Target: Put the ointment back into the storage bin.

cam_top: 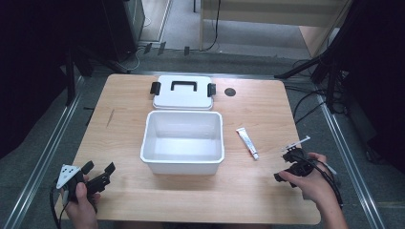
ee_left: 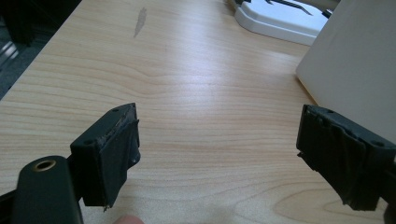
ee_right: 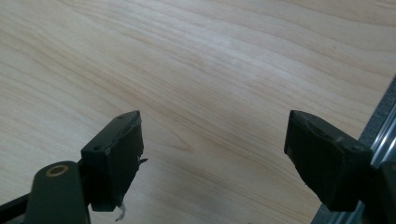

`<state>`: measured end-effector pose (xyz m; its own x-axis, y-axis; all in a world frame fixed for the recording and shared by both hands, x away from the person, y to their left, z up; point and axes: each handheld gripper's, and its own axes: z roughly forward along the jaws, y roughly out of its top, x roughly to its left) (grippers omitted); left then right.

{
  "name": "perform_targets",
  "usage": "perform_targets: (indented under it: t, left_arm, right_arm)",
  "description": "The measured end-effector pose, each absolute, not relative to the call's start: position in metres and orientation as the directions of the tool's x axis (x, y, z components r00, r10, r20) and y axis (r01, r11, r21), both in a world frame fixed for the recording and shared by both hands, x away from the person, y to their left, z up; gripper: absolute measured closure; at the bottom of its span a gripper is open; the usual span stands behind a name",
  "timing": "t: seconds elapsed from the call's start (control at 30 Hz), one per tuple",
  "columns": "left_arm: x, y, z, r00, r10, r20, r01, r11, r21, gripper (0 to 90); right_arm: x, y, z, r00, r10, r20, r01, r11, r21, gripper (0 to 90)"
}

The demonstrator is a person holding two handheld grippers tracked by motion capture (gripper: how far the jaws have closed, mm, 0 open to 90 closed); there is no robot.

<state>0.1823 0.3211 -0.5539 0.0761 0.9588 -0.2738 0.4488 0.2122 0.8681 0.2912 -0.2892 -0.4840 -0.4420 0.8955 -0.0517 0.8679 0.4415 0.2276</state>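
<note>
Right gripper view: right gripper [ee_right: 212,154] wide open, empty, above table [ee_right: 210,60].

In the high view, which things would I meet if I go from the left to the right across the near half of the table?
Left gripper → white box → small tube → right gripper.

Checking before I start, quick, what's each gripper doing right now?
Left gripper: open, holding nothing, over bare table.
Right gripper: open, holding nothing.
</note>
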Motion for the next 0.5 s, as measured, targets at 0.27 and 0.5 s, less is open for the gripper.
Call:
perform_targets:
  t: [0.27, 0.5]
  left_arm:
    - [0.183, 0.322, -0.554, 0.077, 0.957, -0.28, 0.457, 0.216, 0.863, 14.0]
    - [0.184, 0.321, -0.554, 0.08, 0.958, -0.275, 0.46, 0.209, 0.863, 14.1]
  right_arm:
    - [0.312, -0.263, -0.48, -0.488, 0.87, -0.074, 0.861, 0.493, 0.121, 18.7]
    - [0.328, -0.248, -0.478, -0.519, 0.851, -0.082, 0.848, 0.524, 0.077, 20.6]
